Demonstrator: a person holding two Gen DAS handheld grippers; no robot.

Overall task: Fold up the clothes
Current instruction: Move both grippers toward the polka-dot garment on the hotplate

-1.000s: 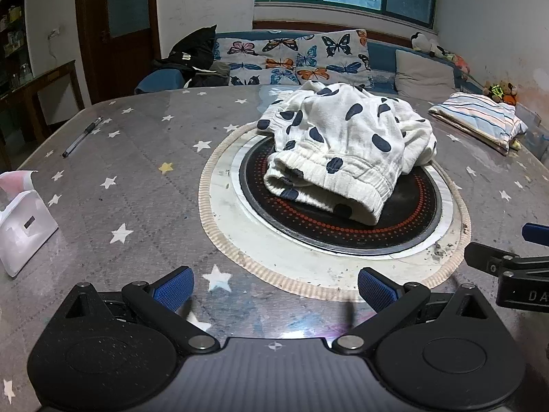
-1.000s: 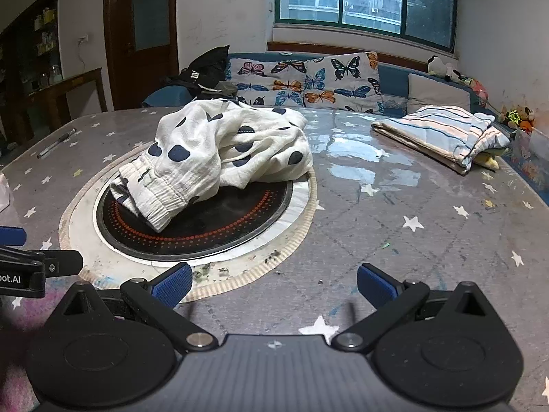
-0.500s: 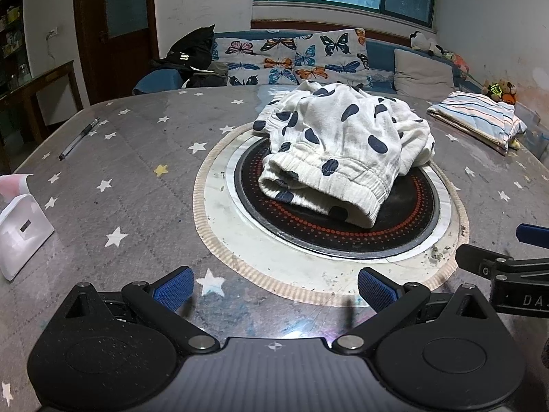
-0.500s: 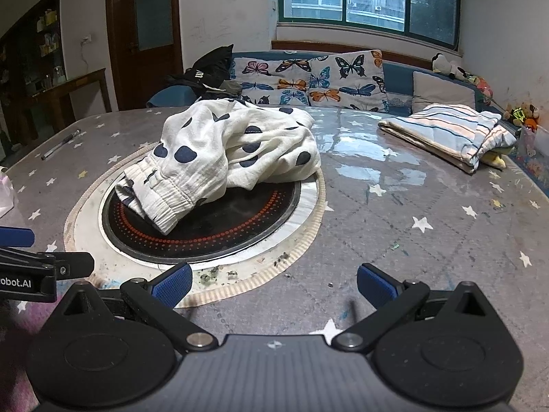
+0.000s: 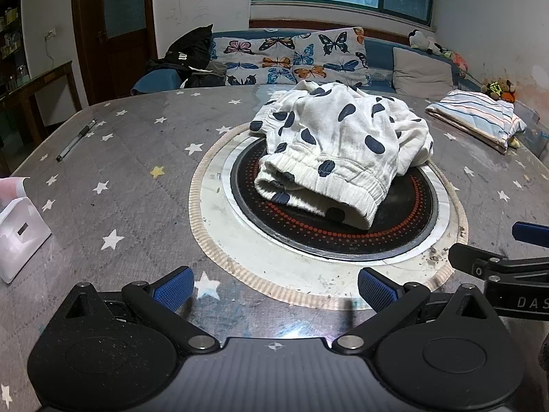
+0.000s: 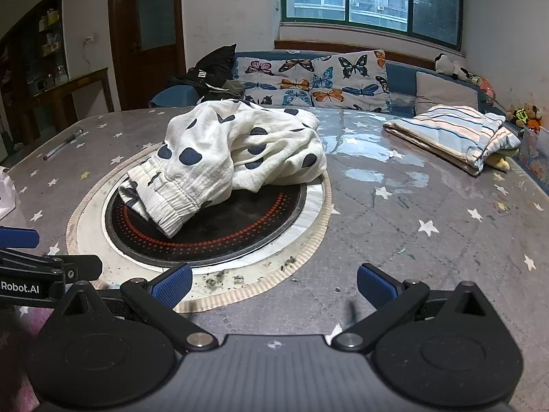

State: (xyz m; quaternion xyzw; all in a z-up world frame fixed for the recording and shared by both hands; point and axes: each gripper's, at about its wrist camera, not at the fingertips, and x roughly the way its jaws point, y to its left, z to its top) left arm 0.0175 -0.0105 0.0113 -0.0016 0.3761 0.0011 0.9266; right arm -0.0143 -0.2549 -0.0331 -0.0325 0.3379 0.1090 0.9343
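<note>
A crumpled white garment with dark blue spots (image 5: 336, 147) lies in a heap on the round black cooktop (image 5: 405, 219) in the middle of the table; it also shows in the right wrist view (image 6: 226, 158). Its ribbed elastic waistband faces me. My left gripper (image 5: 274, 290) is open and empty, low over the table in front of the garment. My right gripper (image 6: 272, 285) is open and empty, in front of and to the right of the garment. Each gripper shows at the edge of the other's view.
A folded striped cloth (image 6: 456, 134) lies at the table's far right. A pen (image 5: 75, 139) lies far left. A white box (image 5: 19, 240) stands at the left edge. A sofa with butterfly cushions (image 5: 291, 58) is behind the table.
Both grippers have moved a little forward toward the garment. Both stay open. The garment has not moved.
</note>
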